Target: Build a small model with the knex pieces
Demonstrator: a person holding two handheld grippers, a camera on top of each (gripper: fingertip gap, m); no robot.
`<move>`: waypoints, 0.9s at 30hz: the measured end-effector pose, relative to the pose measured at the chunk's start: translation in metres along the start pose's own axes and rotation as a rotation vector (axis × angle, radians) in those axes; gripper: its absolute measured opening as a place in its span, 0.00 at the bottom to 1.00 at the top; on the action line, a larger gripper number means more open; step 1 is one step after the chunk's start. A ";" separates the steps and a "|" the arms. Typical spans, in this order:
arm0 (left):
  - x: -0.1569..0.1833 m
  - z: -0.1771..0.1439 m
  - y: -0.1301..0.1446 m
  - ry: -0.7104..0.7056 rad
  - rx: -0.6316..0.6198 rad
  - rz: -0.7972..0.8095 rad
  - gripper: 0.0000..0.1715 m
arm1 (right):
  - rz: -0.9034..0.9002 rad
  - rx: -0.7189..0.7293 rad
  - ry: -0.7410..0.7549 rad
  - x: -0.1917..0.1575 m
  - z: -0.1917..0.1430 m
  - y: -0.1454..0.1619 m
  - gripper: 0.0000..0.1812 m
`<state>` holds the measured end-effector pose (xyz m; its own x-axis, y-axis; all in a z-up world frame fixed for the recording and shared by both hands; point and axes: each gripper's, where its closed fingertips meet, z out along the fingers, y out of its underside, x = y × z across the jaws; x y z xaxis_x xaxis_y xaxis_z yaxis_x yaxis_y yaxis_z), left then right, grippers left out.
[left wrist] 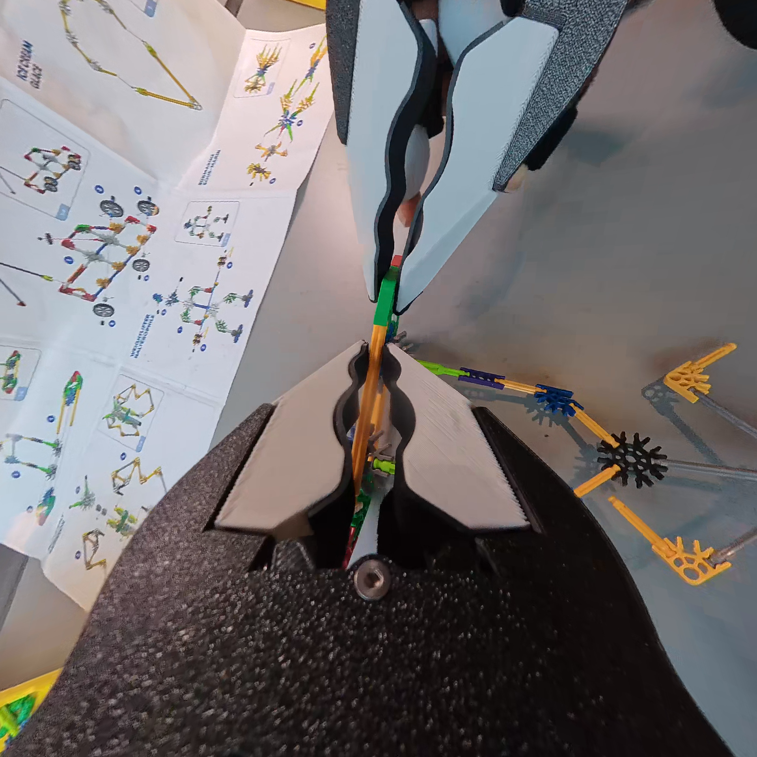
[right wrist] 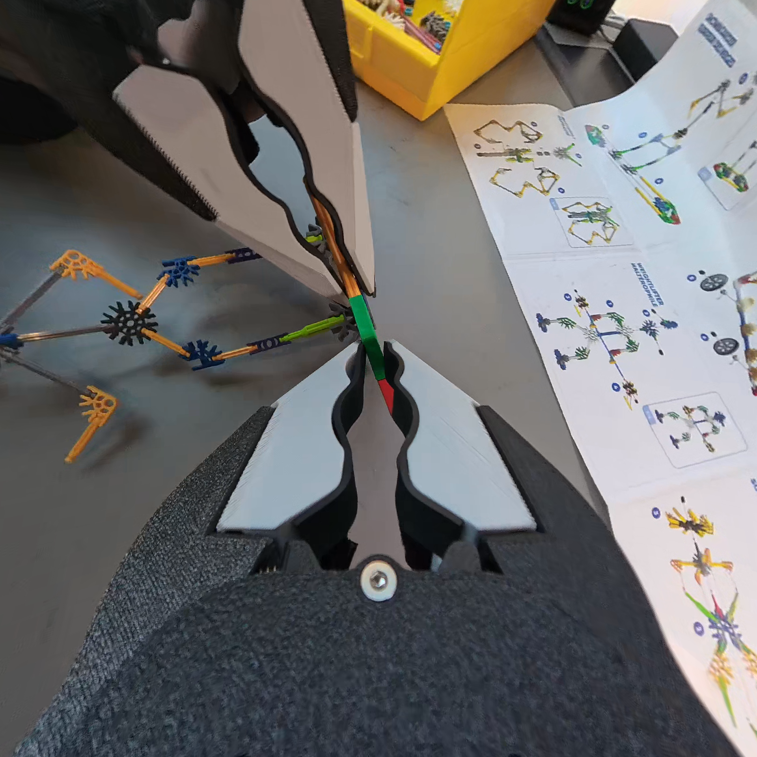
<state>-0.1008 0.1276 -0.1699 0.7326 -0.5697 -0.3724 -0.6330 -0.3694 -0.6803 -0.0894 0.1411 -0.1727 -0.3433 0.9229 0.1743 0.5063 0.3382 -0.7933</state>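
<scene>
My left gripper [left wrist: 376, 348] is shut on a yellow rod [left wrist: 366, 409] of a rod-and-connector toy model. My right gripper [right wrist: 375, 346] is shut on a green connector [right wrist: 364, 323] at the end of that rod, with a red piece [right wrist: 387, 395] behind it between the fingers. The two grippers meet tip to tip: the right gripper [left wrist: 387, 305] comes down from the top of the left wrist view, and the left gripper [right wrist: 358, 293] comes in from the upper left of the right wrist view. The rest of the model, with a black snowflake connector [left wrist: 633, 458] [right wrist: 129, 322] and blue connectors [right wrist: 180, 270], spreads over the grey table [right wrist: 430, 245].
A folded-out instruction sheet [left wrist: 123, 286] [right wrist: 614, 327] with pictures of models lies beside the grippers. A yellow bin [right wrist: 409, 69] of loose parts stands at the far side of the table. A dark device [right wrist: 594, 49] sits behind the bin.
</scene>
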 end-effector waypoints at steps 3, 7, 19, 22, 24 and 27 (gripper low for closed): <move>-0.011 -0.001 -0.003 -0.097 -0.002 0.023 0.03 | 0.095 0.030 0.046 0.008 0.001 -0.005 0.04; -0.015 0.003 0.002 -0.127 -0.032 -0.016 0.03 | 0.153 0.013 0.103 0.013 0.005 -0.002 0.04; -0.032 0.004 0.007 -0.232 -0.047 0.023 0.08 | 0.196 0.004 0.104 0.014 0.012 0.004 0.02; -0.039 -0.005 0.014 -0.253 -0.093 0.111 0.04 | 0.159 0.000 0.091 0.011 0.011 0.003 0.02; -0.037 -0.008 0.018 -0.211 -0.088 0.117 0.05 | 0.124 0.001 0.074 0.007 0.011 0.002 0.03; -0.034 -0.012 0.019 -0.166 -0.079 0.213 0.10 | 0.015 -0.018 0.072 0.002 0.011 0.002 0.03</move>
<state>-0.1411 0.1309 -0.1626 0.6076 -0.5151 -0.6046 -0.7900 -0.3140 -0.5265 -0.0976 0.1413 -0.1798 -0.2780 0.9386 0.2041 0.5258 0.3266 -0.7855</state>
